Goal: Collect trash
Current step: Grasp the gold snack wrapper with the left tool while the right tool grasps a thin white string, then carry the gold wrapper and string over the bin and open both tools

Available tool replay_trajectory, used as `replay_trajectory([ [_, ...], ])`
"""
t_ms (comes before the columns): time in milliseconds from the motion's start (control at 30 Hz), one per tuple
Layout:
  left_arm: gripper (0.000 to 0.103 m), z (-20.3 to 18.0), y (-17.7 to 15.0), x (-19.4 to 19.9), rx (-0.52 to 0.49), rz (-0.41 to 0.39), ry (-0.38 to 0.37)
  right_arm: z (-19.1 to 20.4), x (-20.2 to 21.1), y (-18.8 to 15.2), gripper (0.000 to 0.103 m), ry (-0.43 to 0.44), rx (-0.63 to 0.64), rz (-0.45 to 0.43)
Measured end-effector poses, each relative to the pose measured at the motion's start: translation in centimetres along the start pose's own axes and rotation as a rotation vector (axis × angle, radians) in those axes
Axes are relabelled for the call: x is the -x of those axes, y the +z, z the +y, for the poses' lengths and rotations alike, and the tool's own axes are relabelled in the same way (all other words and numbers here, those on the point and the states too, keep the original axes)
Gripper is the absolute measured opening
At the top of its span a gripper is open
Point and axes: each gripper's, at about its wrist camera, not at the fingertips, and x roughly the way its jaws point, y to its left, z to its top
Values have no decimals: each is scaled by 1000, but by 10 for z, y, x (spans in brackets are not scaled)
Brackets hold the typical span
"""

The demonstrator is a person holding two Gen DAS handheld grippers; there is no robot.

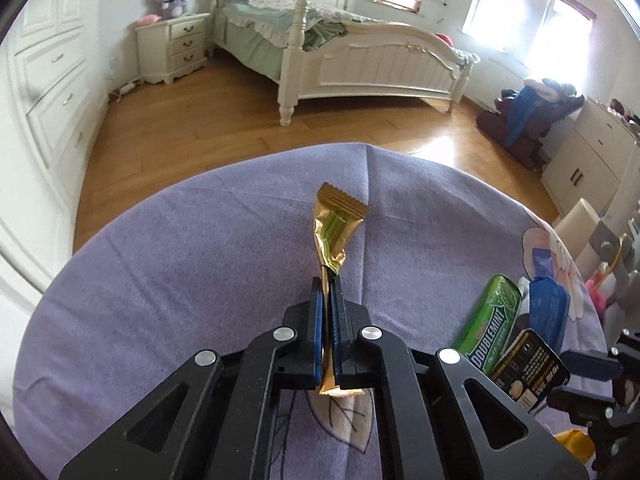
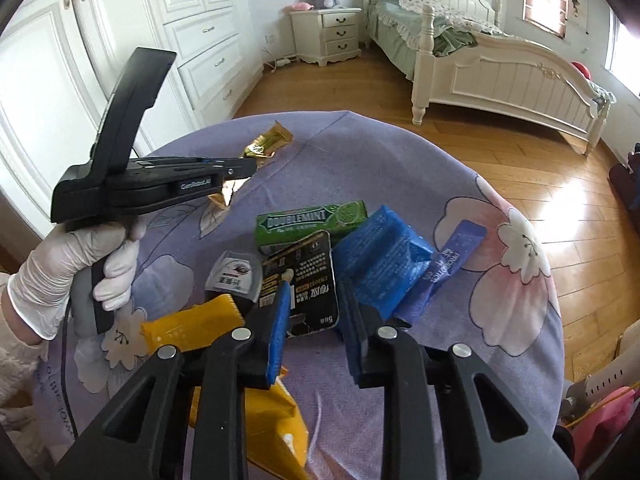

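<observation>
Firmly between left fingers point(image 1: 329, 300): gold wrapper point(image 1: 335, 224)

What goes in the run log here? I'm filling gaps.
left gripper: shut on gold wrapper | right gripper: open over black packet

- The gold wrapper point(image 1: 338, 226) is disappearing at its middle between the pads of the left gripper point(image 1: 329, 280).
- The yellow packet point(image 2: 192, 326) is lying partly hidden under the right gripper point(image 2: 316, 300).
- The black sachet point(image 2: 300, 280) is covering part of the green gum pack point(image 2: 310, 216).
- The small print on the blue packet point(image 2: 380, 260) is reading as too blurred to tell.
</observation>
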Motion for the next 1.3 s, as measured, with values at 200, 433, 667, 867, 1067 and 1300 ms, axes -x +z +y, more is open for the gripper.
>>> replay_trajectory([
  [200, 4, 6, -13, 24, 12, -37, -42, 0, 3, 0, 26, 48, -38, 4],
  [433, 4, 4, -34, 66, 9, -80, -118, -1, -6, 4, 2, 148, -72, 10],
  [667, 4, -17, -52, 121, -10, -236, -202, 8, 47, -9, 2, 83, -98, -160],
  [867, 4, -66, -57, 164, -66, -334, -317, -8, 120, -43, 2, -20, -186, -342],
  [1067, 4, -153, -79, 172, -118, -325, -454, -24, 190, -110, 2, -275, -244, -469],
  [1300, 4, -268, -125, 156, -253, -204, -568, -47, 221, -180, 2, -492, -294, -444],
])
